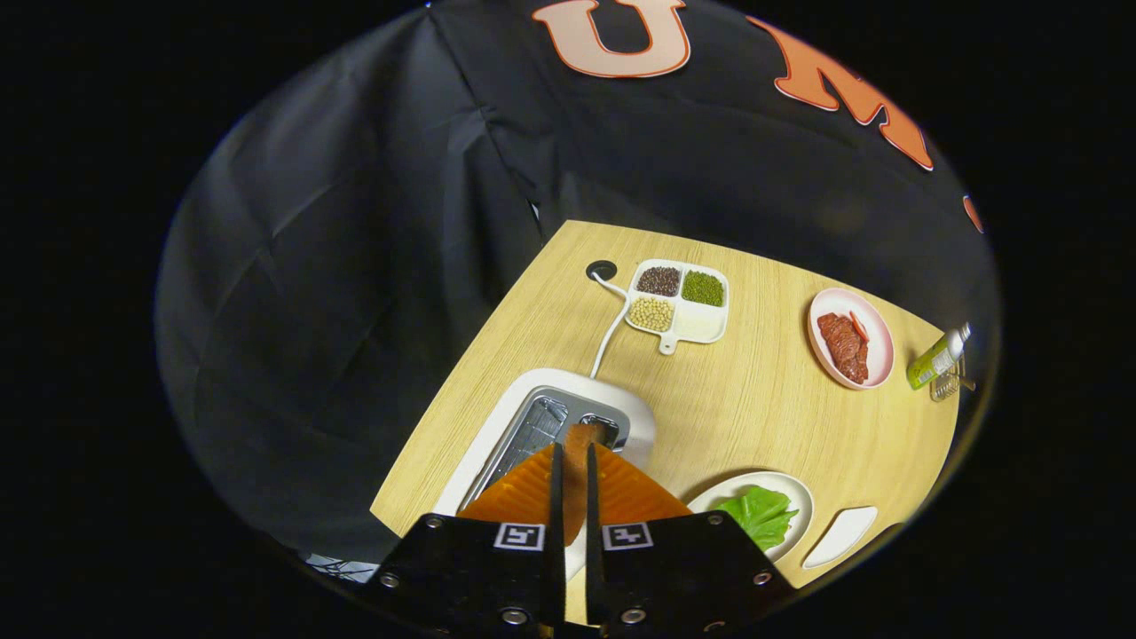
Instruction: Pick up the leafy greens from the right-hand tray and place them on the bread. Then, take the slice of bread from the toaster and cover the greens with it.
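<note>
Your tongs (574,461) are clenched on the bread slice (581,437), just above the toaster (568,417) near the desk's (737,399) left edge; it's light, stiff, crumbly, so pinch its top edge gently toward the greens (757,515).

On the wooden table (737,399), a four-compartment dish (679,302) of beans sits; well beside it, a pink plate (879,342) of meat, then a green bottle (936,357).

My gripper (574,461) held bread (579,484) over the toaster (568,417). The greens (756,515) lay on a plate (794,488) to my right.
</note>
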Demonstrator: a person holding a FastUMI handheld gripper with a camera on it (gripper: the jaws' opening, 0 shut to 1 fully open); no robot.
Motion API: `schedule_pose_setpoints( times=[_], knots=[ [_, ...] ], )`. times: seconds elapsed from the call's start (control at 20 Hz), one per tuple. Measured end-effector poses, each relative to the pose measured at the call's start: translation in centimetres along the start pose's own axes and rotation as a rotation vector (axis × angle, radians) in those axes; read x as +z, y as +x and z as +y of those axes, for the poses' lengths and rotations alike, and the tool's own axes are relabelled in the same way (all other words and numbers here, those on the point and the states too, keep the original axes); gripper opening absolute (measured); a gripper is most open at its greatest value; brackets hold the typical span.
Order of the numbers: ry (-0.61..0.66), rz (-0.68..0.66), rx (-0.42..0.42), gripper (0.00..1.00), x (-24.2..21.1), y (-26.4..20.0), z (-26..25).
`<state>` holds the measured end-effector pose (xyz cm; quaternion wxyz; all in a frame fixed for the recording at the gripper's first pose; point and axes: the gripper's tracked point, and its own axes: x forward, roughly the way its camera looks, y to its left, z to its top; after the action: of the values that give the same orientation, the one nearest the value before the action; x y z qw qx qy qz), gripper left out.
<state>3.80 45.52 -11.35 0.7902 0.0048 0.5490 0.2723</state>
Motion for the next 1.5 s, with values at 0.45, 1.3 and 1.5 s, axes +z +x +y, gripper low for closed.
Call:
schedule_pose_setpoints(
  times=[0.45, 1.3, 1.5],
  knots=[
    [0.068, -0.165, 0.150, 0.07, 1.2, -8.0, -1.4],
    [0.212, -0.132, 0.182, 0.07, -11.2, -6.3, -12.6],
    [0.238, -0.109, 0.184, 0.07, -13.2, -4.1, -14.6]
  ],
)
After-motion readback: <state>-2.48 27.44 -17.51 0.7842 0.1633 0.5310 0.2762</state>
